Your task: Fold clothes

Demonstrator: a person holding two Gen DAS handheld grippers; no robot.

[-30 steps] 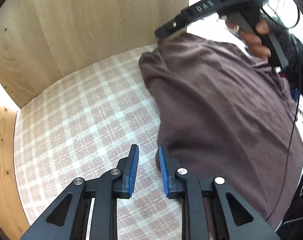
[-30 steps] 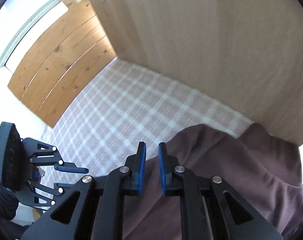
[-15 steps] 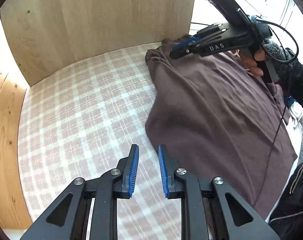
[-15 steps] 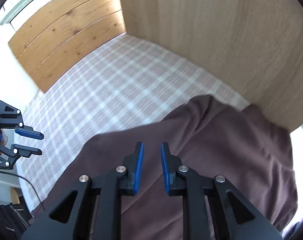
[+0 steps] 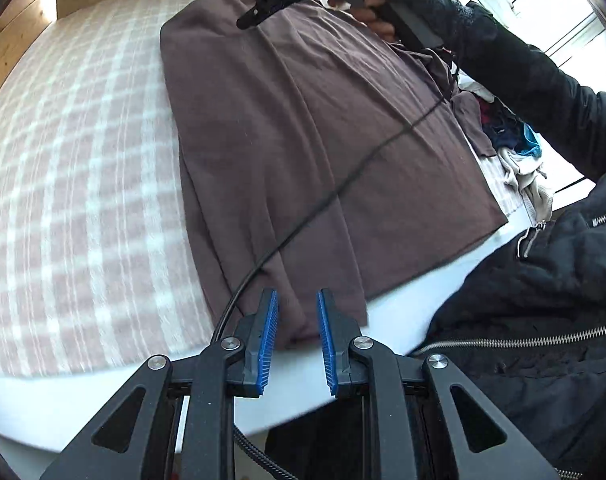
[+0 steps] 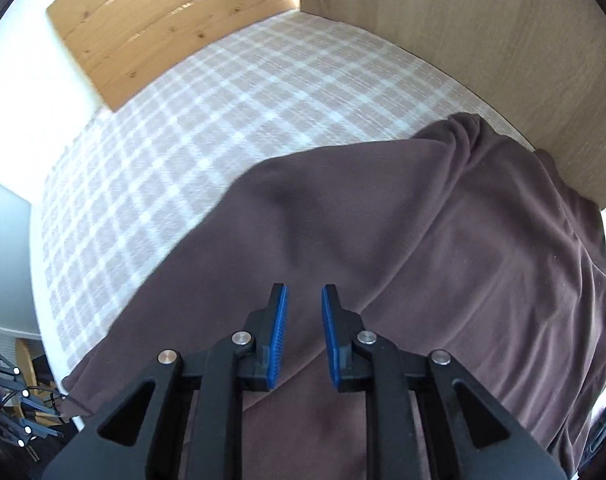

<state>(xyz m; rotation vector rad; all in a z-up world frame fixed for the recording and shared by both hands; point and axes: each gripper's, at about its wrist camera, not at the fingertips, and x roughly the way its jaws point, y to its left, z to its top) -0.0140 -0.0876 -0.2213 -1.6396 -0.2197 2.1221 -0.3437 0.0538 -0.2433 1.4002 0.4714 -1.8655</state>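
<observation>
A brown garment [image 5: 311, 128] lies spread on the checked bedcover [image 5: 83, 168]. Both tongs, left [image 5: 297, 312] and right [image 6: 303, 308], hover slightly parted, gripping nothing. The trailing cable [image 5: 343, 184] across the cloth could snag and drag any fold.

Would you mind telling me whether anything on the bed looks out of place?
Yes: a black cable trails diagonally across the brown garment, where it could snag a fold. A heap of other clothes lies bunched at its far side.
</observation>
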